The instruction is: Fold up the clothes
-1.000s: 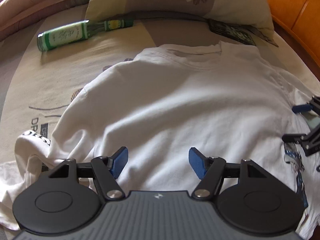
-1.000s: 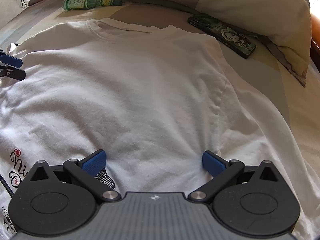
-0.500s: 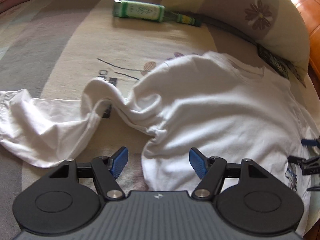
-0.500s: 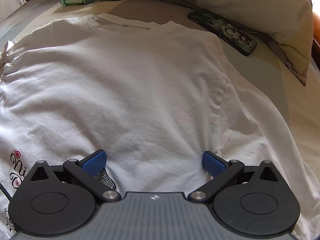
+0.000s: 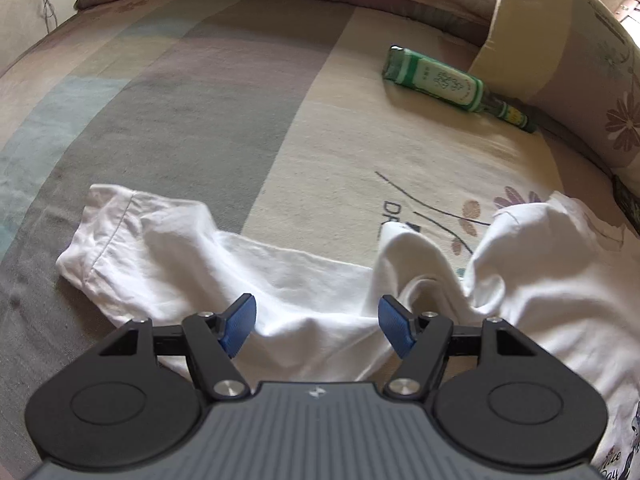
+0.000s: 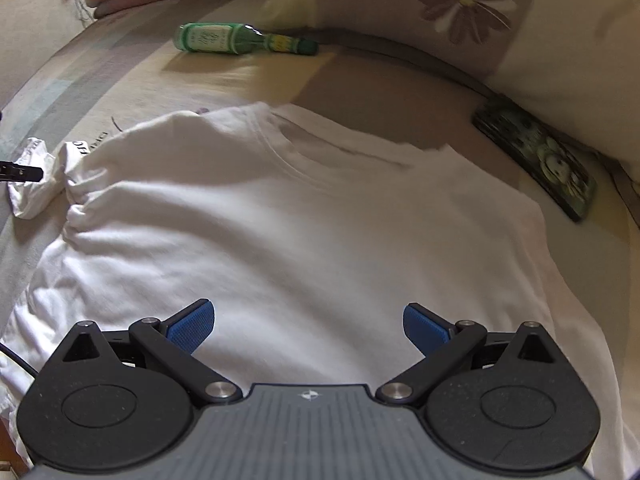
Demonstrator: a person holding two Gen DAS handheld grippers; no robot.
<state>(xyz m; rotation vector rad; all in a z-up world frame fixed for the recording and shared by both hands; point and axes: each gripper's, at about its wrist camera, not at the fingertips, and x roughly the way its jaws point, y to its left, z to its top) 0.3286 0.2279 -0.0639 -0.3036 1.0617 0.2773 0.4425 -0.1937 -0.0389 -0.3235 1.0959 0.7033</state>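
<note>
**Desk:** What are you seeing, biggest thing first?

**Me:** I'm looking at the bed (image 5: 224, 128), its striped sheet running away from me, with a flowered pillow (image 6: 520, 32) sitting at the far right. The white T-shirt (image 6: 304, 232) is lying flat across the near middle of the bed, collar pointing far. Its left sleeve (image 5: 160, 248) is trailing out to the left, rumpled, with a bunched ridge where it is joining the body.

**Desk:** And your grippers?

**Me:** I'm holding the left gripper (image 5: 318, 320) over that sleeve, jaws spread wide, gripping nothing; whether the pads are touching cloth, I cannot tell. The right gripper (image 6: 308, 326) is hovering over the shirt's near body, jaws also spread wide and gripping nothing.

**Desk:** Anything smaller?

**Me:** A green bottle (image 5: 436, 80) is lying on its side at the far edge, neck pointing right towards the pillow. A phone (image 6: 540, 156) in a patterned case is resting far right, just beside the shirt's shoulder.
</note>
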